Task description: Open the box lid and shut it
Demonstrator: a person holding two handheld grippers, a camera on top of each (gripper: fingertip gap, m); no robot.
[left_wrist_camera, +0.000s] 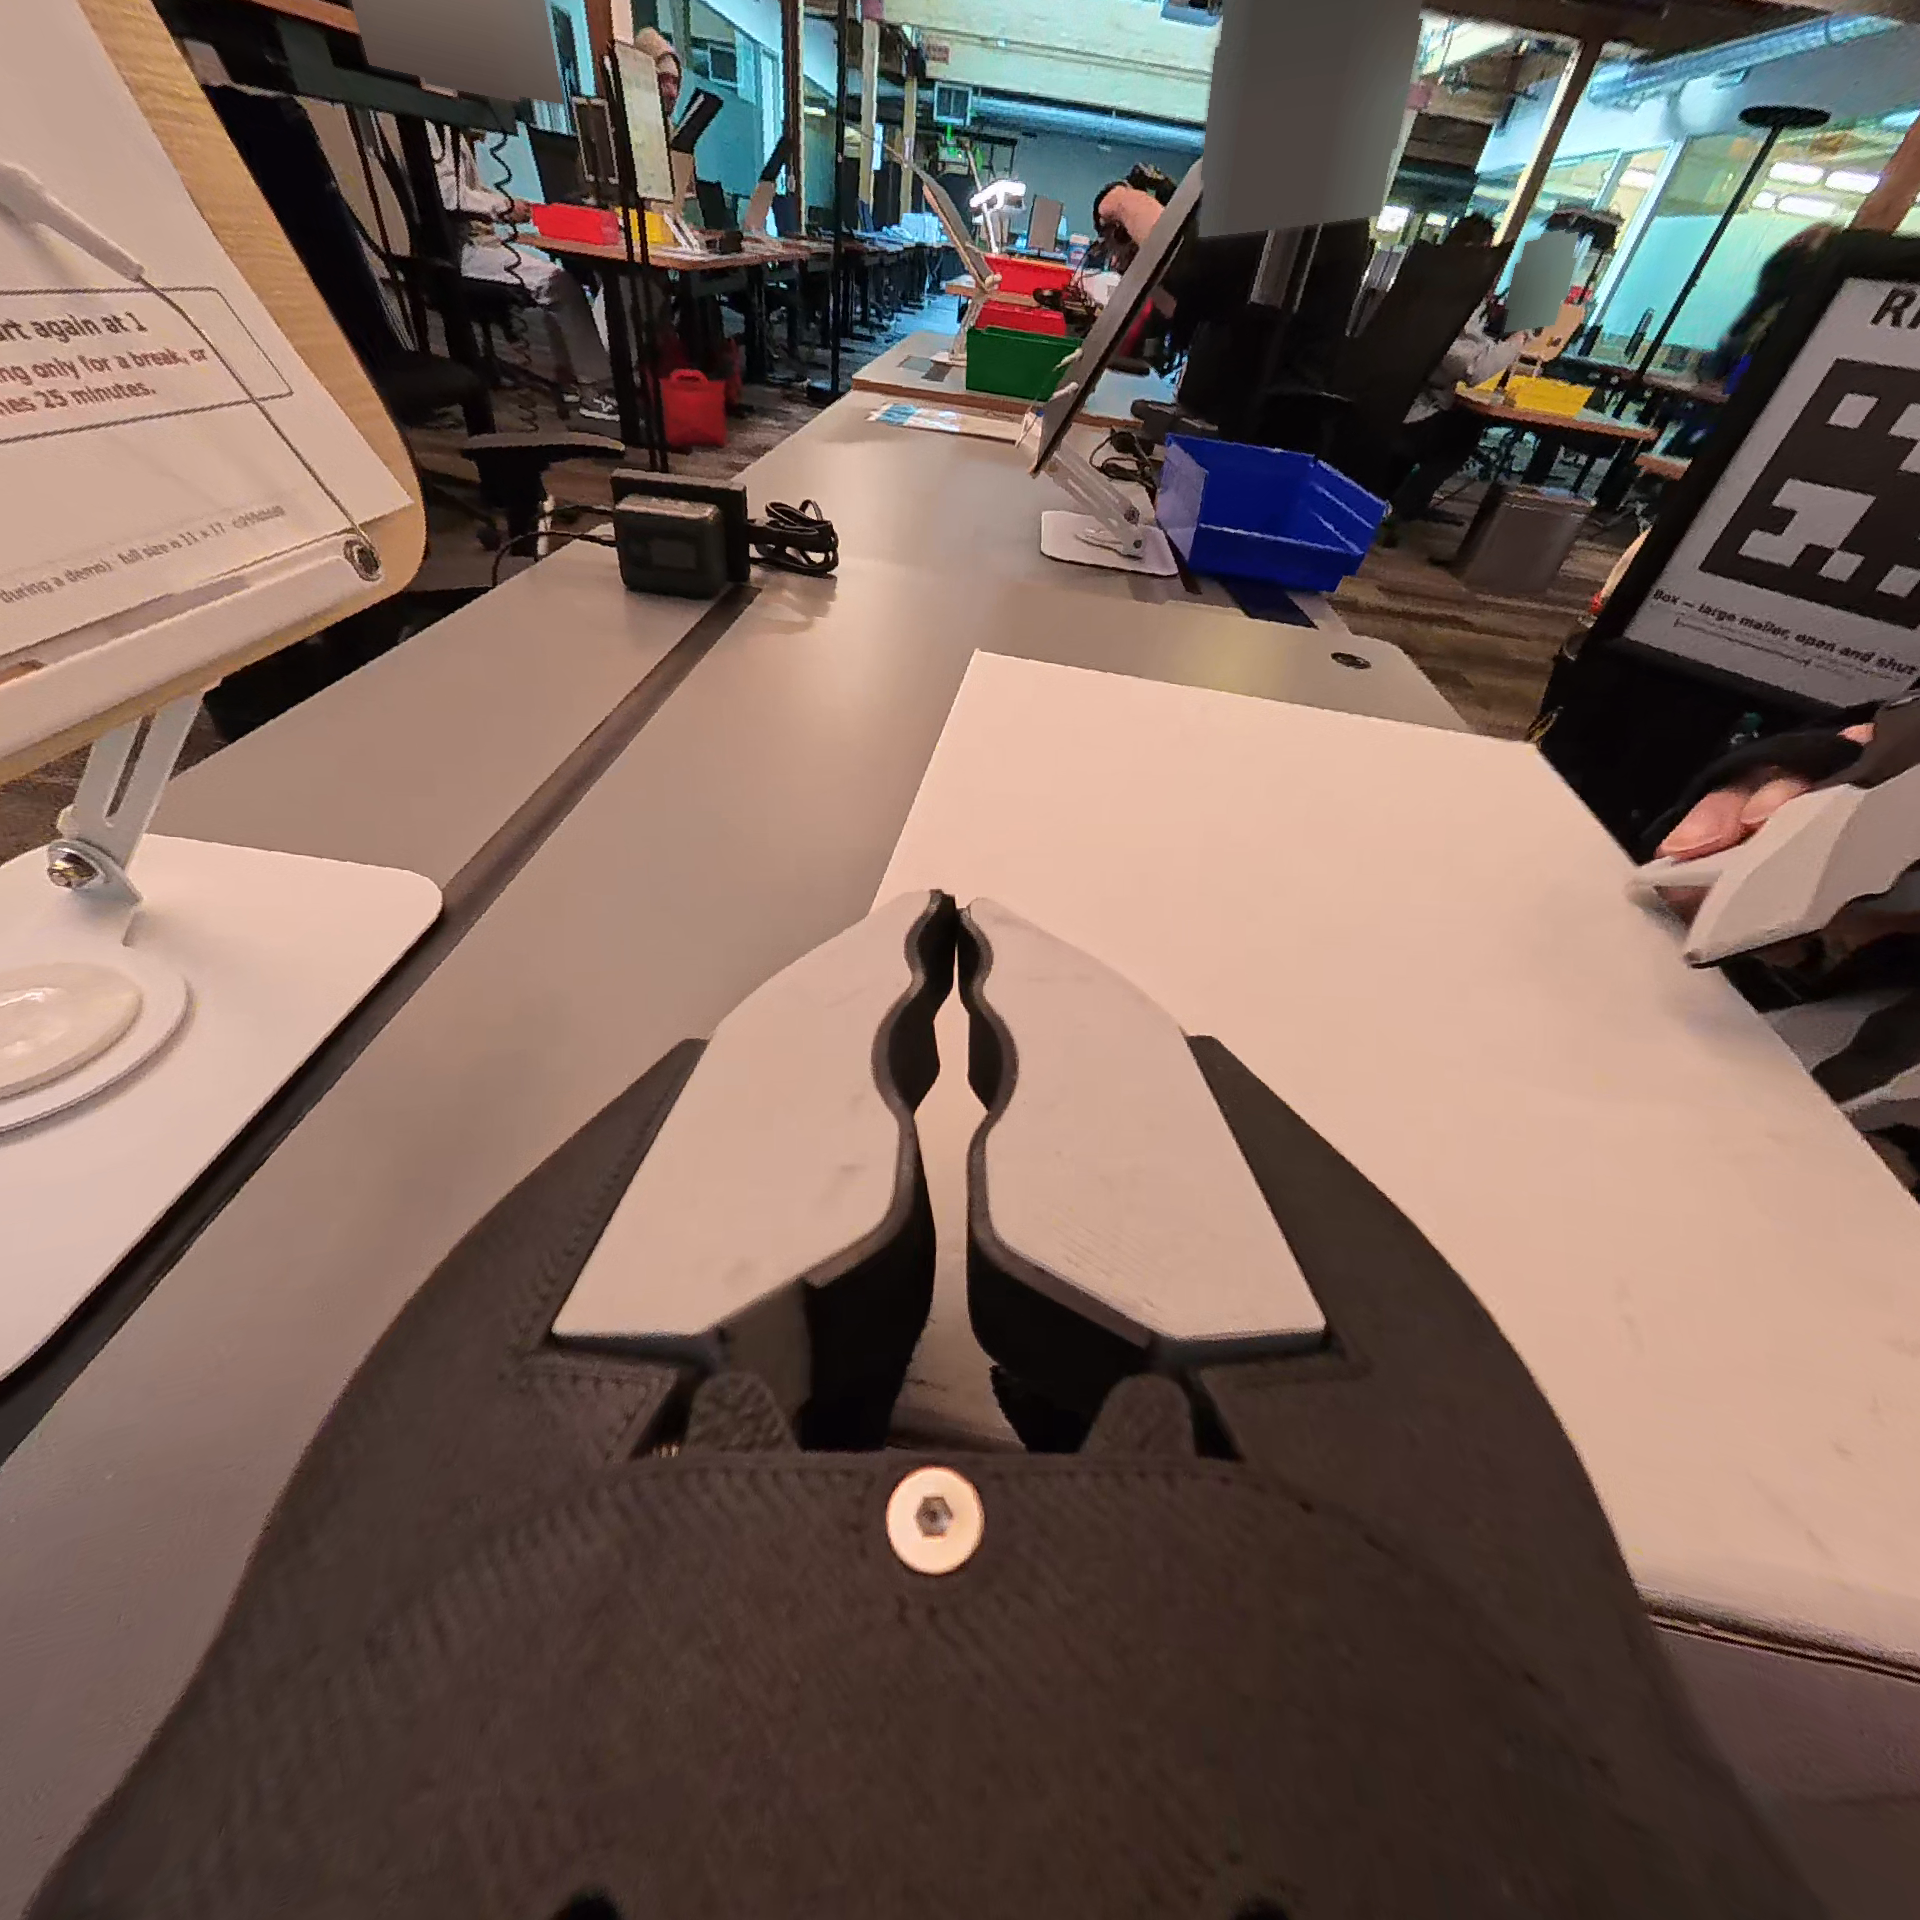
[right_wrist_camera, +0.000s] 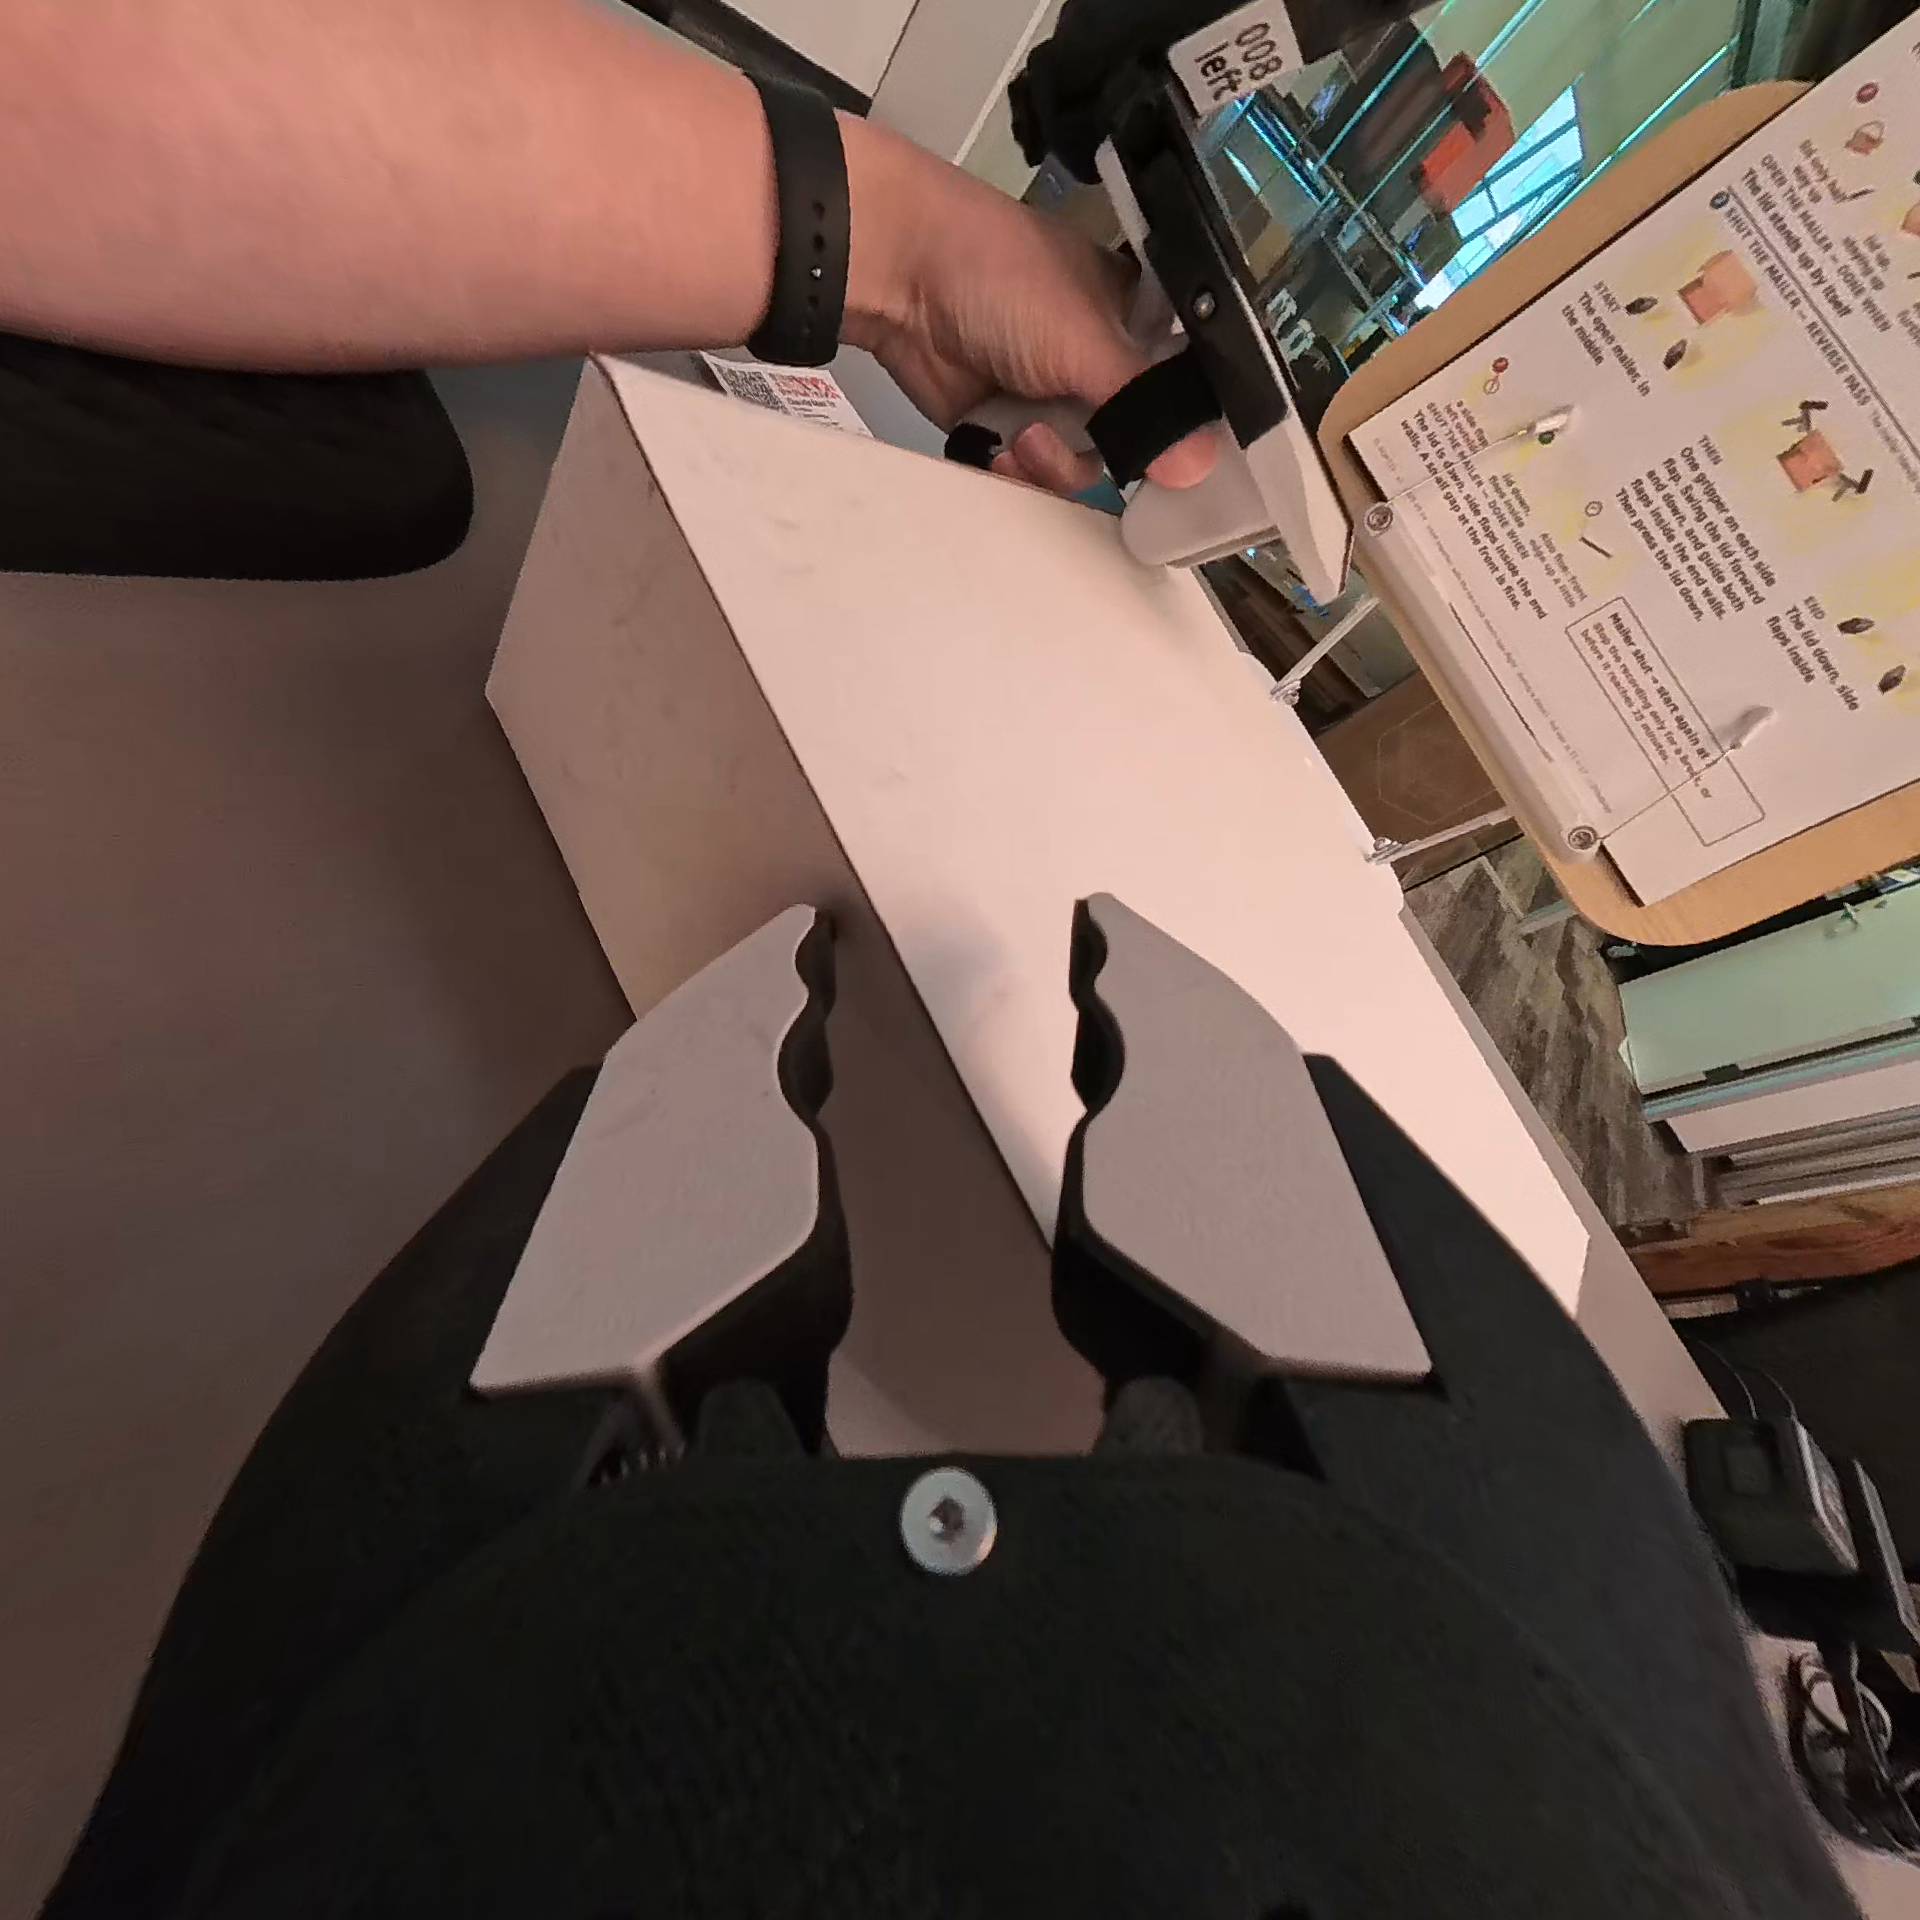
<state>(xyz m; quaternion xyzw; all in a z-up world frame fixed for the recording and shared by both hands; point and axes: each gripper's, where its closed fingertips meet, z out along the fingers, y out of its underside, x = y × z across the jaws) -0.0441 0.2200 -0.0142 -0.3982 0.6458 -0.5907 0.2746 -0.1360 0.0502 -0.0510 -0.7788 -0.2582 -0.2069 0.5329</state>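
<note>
A large white box point(left_wrist_camera: 1351, 1039) sits on the grey table point(left_wrist_camera: 623, 831) with its lid point(right_wrist_camera: 1039, 675) lying flat and closed. My left gripper point(left_wrist_camera: 954, 914) is shut with nothing visible between its fingers, and its tips are over the lid near the left edge. It also shows in the right wrist view point(right_wrist_camera: 1226, 520), held by a hand at the lid's far edge. My right gripper point(right_wrist_camera: 954, 925) is open and straddles the edge where the lid meets a side wall point(right_wrist_camera: 665, 748). One finger is over the lid and one is beside the wall. It also shows at the right edge of the left wrist view point(left_wrist_camera: 1766, 873).
An instruction board on a white stand point(left_wrist_camera: 156, 416) is close on the left. A black power adapter with cable point(left_wrist_camera: 681, 540) and a blue bin point(left_wrist_camera: 1268, 520) lie farther back. A sign with a black-and-white marker point(left_wrist_camera: 1818, 499) stands right of the box. A forearm with a black wristband point(right_wrist_camera: 800, 229) reaches over the box.
</note>
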